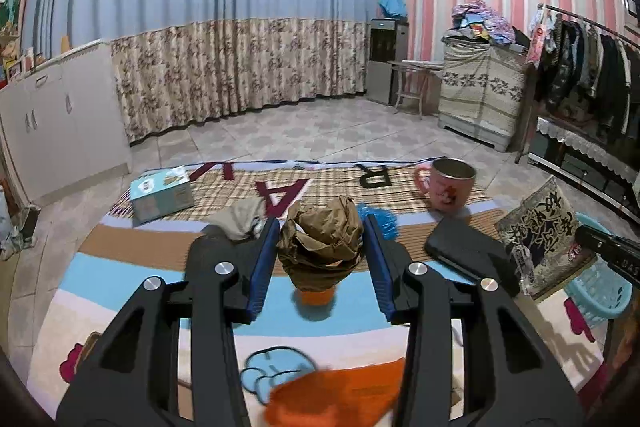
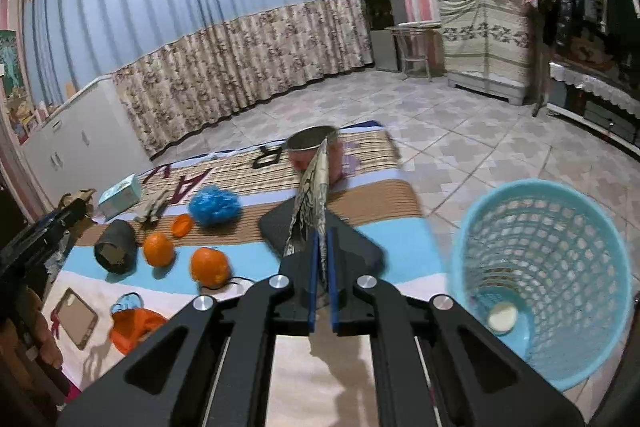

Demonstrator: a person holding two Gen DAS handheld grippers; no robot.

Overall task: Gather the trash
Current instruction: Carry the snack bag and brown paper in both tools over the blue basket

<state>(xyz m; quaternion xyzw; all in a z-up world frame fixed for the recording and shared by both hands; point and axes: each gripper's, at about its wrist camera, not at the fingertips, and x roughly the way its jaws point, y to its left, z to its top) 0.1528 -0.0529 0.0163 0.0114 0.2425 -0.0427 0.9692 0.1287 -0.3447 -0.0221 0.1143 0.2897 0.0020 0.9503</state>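
A striped blanket [image 2: 248,291] lies spread on the tiled floor [image 2: 460,131], and most of the clutter sits on it. From the right wrist view, two oranges [image 2: 209,267] lie near the middle, with a piece of peel [image 2: 181,225] behind them and a dark roll [image 2: 116,246] on its side to their left. A blue scrubber [image 2: 215,206] rests further back, a small box [image 2: 120,197] and a grey rag [image 2: 154,209] beyond it. A pink cup [image 1: 447,187] stands upright at the blanket's far edge. A black case [image 1: 466,253] lies between the cup and the grippers. An orange bag [image 2: 130,327] and a phone [image 2: 76,323] lie near the front left.

The blue basket [image 2: 544,279] stands on the floor just beside the blanket's right edge, its mouth tilted toward the camera; a pale round bit [image 2: 502,315] sits at its bottom.

The left gripper [image 1: 322,247] hangs above the blanket, angled downward, its pads part-way apart and pressed on a brown paper wad [image 1: 322,241], which fills the gap. An orange shows blurred directly below the wad.

The right gripper [image 2: 320,259] is also tilted down, above the case, with the basket off to its right. Its pads are pressed together, pinching a flat printed wrapper [image 2: 314,195] that sticks up edge-on and hides part of the cup.
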